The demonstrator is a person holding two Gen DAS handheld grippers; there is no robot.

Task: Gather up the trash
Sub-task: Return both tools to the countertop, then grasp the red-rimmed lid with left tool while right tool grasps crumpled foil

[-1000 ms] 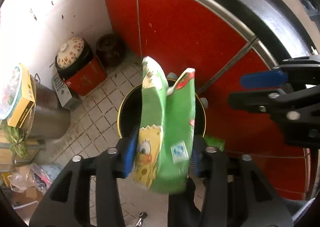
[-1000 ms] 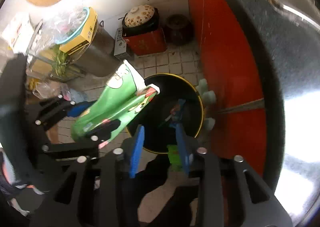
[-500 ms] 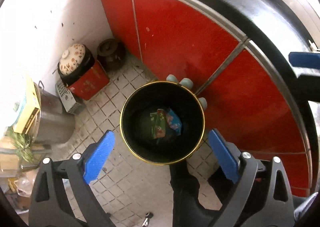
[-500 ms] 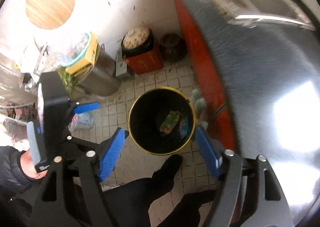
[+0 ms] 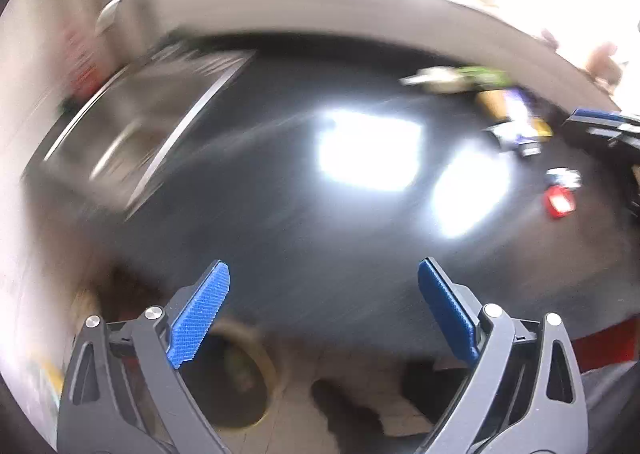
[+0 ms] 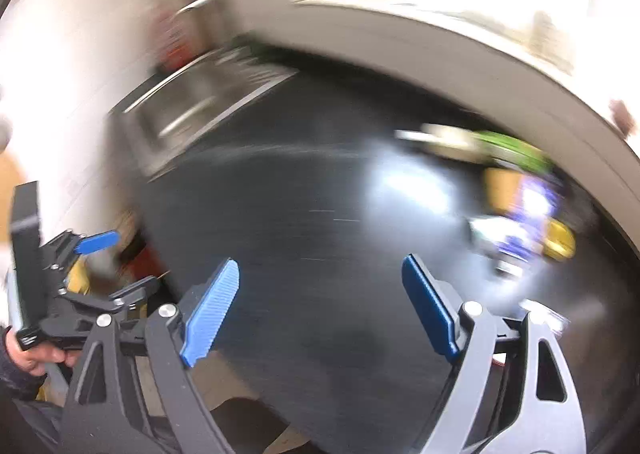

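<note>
- Left hand-held gripper (image 5: pixel 323 316): blue pads spread wide apart, nothing between them; it hangs above the near edge of the dark glossy desk (image 5: pixel 280 221).
- Right hand-held gripper (image 6: pixel 320 310): jaws opening, the gap between the blue pads empty; it too points down over the desk, and in the left wrist view its blue tip shows at the right edge.
- Trash on the desk: a blurred cluster of wrappers (image 6: pixel 520 213), green, yellow and purple-white, lies at the far right of the surface, well apart from both grippers; a small red item (image 5: pixel 559 202) lies nearer, on the right.
- Trash bin (image 5: pixel 240 386): a dark round container with a yellowish rim, seen on the floor below the desk edge, behind the left gripper's finger.
- Sink (image 6: pixel 188 109): a metal basin set in the desk's far left.
- Motion blur hides all finer detail.
</note>
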